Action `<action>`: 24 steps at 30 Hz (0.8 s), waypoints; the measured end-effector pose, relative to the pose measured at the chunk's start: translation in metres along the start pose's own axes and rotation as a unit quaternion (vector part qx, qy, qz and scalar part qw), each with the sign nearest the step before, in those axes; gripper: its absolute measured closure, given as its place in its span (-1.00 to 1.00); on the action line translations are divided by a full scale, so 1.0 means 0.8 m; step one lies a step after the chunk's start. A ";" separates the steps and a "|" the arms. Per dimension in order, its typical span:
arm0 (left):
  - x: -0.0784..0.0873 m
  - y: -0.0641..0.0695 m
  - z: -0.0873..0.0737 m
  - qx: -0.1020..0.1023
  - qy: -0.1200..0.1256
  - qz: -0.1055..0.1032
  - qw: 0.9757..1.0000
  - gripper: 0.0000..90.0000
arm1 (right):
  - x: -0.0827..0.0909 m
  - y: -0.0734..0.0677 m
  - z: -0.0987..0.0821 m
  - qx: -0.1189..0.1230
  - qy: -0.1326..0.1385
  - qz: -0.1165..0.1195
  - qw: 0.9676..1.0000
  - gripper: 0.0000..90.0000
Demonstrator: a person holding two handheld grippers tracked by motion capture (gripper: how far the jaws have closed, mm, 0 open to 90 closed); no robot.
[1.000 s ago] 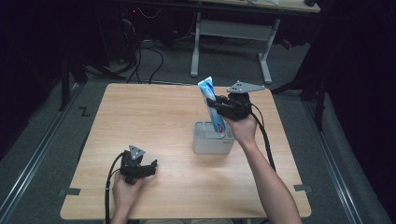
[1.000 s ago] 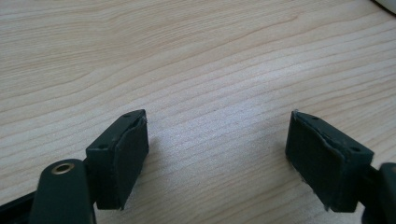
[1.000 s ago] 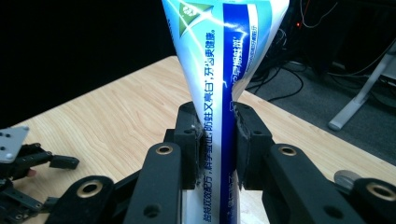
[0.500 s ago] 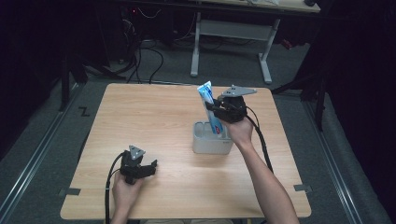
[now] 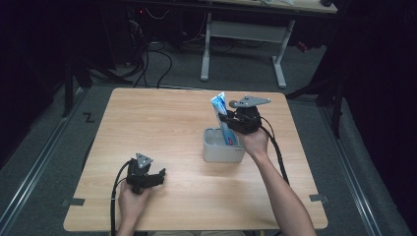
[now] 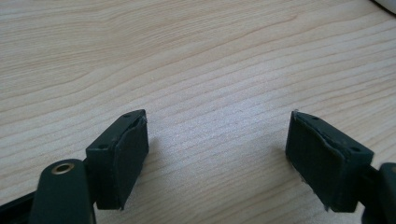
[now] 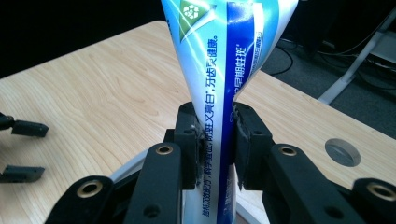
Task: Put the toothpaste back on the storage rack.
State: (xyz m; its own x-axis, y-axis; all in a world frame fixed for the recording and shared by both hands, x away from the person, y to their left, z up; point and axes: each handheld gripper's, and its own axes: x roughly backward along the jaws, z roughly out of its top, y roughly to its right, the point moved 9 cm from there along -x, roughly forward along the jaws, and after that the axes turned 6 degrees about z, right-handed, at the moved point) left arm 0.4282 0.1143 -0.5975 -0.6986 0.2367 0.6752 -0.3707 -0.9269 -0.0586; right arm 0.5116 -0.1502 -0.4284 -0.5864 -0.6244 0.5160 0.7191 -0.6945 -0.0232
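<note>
A blue and white toothpaste tube [image 5: 223, 118] stands upright with its lower end inside a grey rectangular holder [image 5: 222, 146] at the table's middle right. My right gripper [image 5: 230, 119] is shut on the tube; in the right gripper view its pads squeeze the tube [image 7: 223, 116] at mid-length, just above the holder's rim [image 7: 128, 169]. My left gripper [image 5: 158, 177] rests near the table's front left, held in a hand. In the left gripper view its jaws stand wide apart over bare wood, nothing between them [image 6: 217, 158].
The wooden table [image 5: 162, 128] has bare surface to the left and front of the holder. A round grey cable hole [image 7: 342, 151] sits in the tabletop. A white desk frame [image 5: 243, 34] and cables lie on the floor beyond the far edge.
My right gripper has sunk with the toothpaste tube, so the tube's lower end sits deeper in the grey holder. The left gripper has stayed put.
</note>
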 end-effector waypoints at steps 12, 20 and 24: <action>0.000 0.000 0.000 0.000 0.000 0.000 1.000 -0.52 | 0.000 -0.003 -0.014 0.003 -0.008 0.003 1.000 0.63; 0.000 0.000 0.000 0.000 0.000 0.000 1.000 -0.52 | -0.001 -0.005 -0.027 0.003 -0.016 0.004 1.000 0.63; 0.000 0.000 0.000 0.000 0.000 0.000 1.000 -0.52 | -0.001 -0.006 -0.033 0.008 -0.025 0.004 1.000 0.63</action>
State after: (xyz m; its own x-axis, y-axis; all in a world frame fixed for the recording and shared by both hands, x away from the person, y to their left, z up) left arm 0.4282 0.1142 -0.5975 -0.6986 0.2366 0.6752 -0.3712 -0.9267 -0.0593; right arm 0.4987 -0.1563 -0.4515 -0.5623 -0.6104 0.5579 0.7292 -0.6842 -0.0137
